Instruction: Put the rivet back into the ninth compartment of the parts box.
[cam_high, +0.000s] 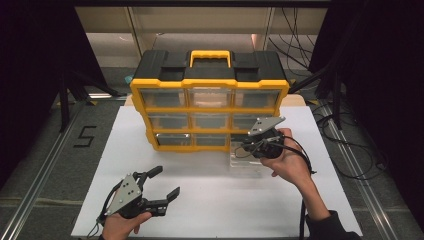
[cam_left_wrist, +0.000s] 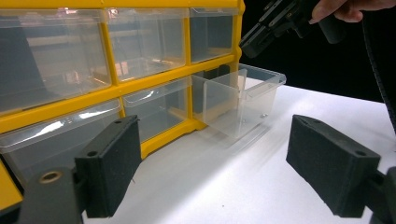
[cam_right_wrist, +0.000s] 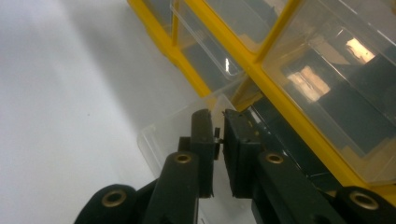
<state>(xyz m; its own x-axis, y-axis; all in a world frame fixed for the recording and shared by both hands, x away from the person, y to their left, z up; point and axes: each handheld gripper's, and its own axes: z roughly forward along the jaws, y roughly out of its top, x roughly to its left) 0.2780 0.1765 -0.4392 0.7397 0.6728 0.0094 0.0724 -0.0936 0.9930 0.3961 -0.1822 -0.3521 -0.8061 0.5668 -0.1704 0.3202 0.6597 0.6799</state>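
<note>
On the white bench (cam_high: 210, 200) stands a yellow and black organizer cabinet (cam_high: 210, 100) with three rows of clear plastic drawers, and its yellow handle (cam_high: 210, 55) is on top. The bottom drawer on the right side of the cabinet, a clear drawer (cam_high: 246, 162), is pulled far out of its slot and rests on the bench in front of the cabinet; in the left gripper view this same drawer (cam_left_wrist: 243, 100) sticks out from the yellow frame, and I see nothing inside it. The right gripper (cam_high: 250, 146) is held by the person's right hand (cam_high: 290, 162) directly over the pulled-out drawer. In the right gripper view its fingers (cam_right_wrist: 205, 140) are brought almost together, with only a narrow slit between them, and a tiny dark object (cam_right_wrist: 217, 136) sits in this slit; it is too small to say what it is. These fingers hang just above the near wall of the clear drawer. The left gripper (cam_high: 159, 182) is held low over the bench, at the front left, well apart from the cabinet and the drawer. Its fingers (cam_left_wrist: 112, 168) stand wide open, with nothing between them, and they point toward the cabinet.
</note>
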